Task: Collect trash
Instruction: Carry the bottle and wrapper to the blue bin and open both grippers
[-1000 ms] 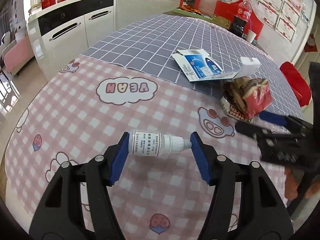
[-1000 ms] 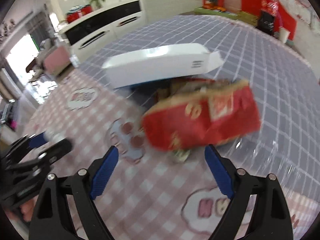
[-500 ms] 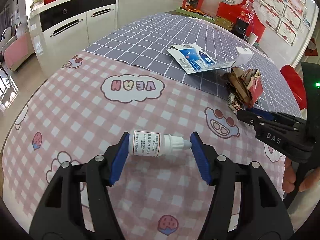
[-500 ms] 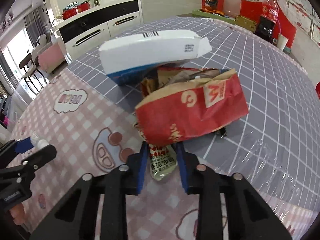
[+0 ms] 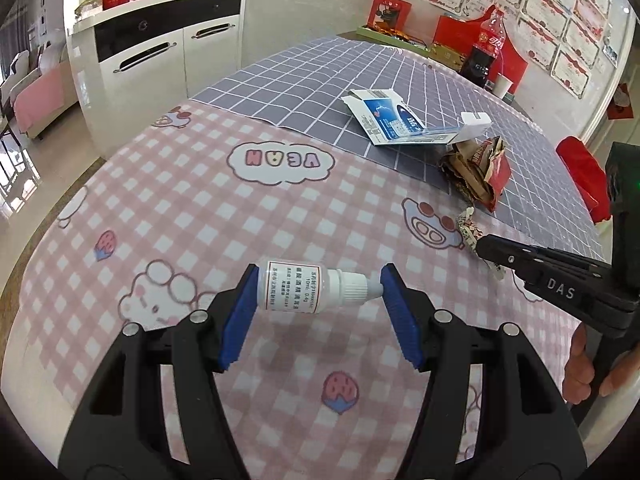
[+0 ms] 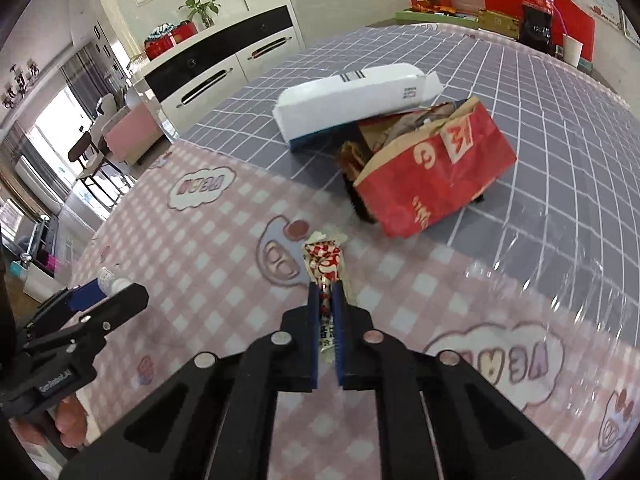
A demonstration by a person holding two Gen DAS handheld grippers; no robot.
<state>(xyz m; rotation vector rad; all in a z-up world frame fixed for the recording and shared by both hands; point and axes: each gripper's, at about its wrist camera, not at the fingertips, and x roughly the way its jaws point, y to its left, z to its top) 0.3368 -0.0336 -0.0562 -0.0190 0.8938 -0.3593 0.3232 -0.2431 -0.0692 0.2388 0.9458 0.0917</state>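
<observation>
My left gripper is shut on a small white dropper bottle, held sideways above the pink checked cloth. My right gripper is shut on a crumpled red-and-white wrapper and holds it off the table; the wrapper also shows in the left wrist view. A red paper bag with brown paper inside lies on the grey checked cloth, with a white and blue carton leaning behind it. Both show in the left wrist view, the bag and the carton.
A cola bottle and a paper cup stand at the table's far end, with red boxes behind. A white cabinet stands to the left of the table. The left gripper shows at the lower left of the right wrist view.
My right gripper has closed on the wrapper below the red bag and pulled back with it. My left gripper keeps its hold on the bottle and has shifted slightly.
</observation>
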